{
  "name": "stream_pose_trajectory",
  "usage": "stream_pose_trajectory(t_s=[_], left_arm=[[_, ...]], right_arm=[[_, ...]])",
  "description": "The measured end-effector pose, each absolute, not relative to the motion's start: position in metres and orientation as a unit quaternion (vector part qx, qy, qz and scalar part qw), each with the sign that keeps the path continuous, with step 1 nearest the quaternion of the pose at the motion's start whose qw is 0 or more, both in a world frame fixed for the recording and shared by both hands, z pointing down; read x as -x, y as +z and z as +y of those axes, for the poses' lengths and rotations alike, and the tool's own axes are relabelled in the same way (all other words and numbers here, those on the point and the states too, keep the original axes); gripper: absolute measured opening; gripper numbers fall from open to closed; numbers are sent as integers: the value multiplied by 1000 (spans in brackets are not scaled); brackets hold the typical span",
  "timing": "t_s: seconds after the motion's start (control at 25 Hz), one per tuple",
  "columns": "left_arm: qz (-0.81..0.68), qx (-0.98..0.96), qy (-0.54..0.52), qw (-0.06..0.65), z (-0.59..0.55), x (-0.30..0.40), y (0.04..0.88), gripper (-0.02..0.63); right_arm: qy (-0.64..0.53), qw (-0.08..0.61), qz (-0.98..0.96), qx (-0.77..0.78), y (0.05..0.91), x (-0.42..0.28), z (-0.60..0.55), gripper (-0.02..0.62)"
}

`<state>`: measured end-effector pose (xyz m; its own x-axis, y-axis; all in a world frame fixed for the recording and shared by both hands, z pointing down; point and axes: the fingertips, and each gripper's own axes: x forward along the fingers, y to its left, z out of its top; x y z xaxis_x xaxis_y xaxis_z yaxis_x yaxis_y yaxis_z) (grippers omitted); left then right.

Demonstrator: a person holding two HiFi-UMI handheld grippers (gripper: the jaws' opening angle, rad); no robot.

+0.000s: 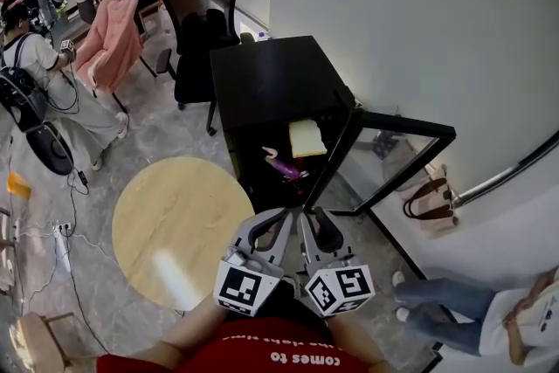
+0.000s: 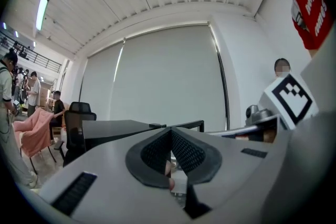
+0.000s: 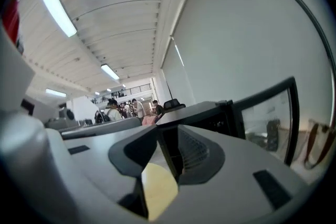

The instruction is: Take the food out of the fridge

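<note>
The black mini fridge (image 1: 271, 79) stands with its glass door (image 1: 393, 162) swung open to the right. Inside lie a pale yellow block of food (image 1: 307, 137) and a purple item (image 1: 284, 163). Both grippers hover level just in front of the opening, side by side and clear of the food. My left gripper (image 1: 284, 218) (image 2: 170, 136) has its pads meeting at the tips with nothing between them. On my right gripper (image 1: 313, 221) (image 3: 165, 136) the jaws stand apart and empty. The fridge (image 3: 205, 113) and its door (image 3: 265, 118) lie ahead in the right gripper view.
A round wooden table (image 1: 179, 227) sits left of the fridge, close under my left gripper. Behind are a black office chair (image 1: 203, 13) and a pink-draped chair (image 1: 109, 44). People (image 1: 52, 83) stand at far left. A handbag (image 1: 432, 201) leans on the wall; someone's legs (image 1: 472, 310) are at right.
</note>
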<state>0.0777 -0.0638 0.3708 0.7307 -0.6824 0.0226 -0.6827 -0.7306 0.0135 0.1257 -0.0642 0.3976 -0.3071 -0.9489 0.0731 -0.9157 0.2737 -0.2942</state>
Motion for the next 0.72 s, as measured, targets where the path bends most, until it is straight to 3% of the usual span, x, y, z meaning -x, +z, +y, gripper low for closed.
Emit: stream_pose_trajectory(t_s=[0.48,0.72], left_arm=[[-394,-919,34,-6,-99,-95,380,7],[-398,-916,50,0,-111,-101,387,7]], right_arm=[[-476,215,706,478,501,-164,-151,110],[-548,273,643,460,546,-184,-196,114]])
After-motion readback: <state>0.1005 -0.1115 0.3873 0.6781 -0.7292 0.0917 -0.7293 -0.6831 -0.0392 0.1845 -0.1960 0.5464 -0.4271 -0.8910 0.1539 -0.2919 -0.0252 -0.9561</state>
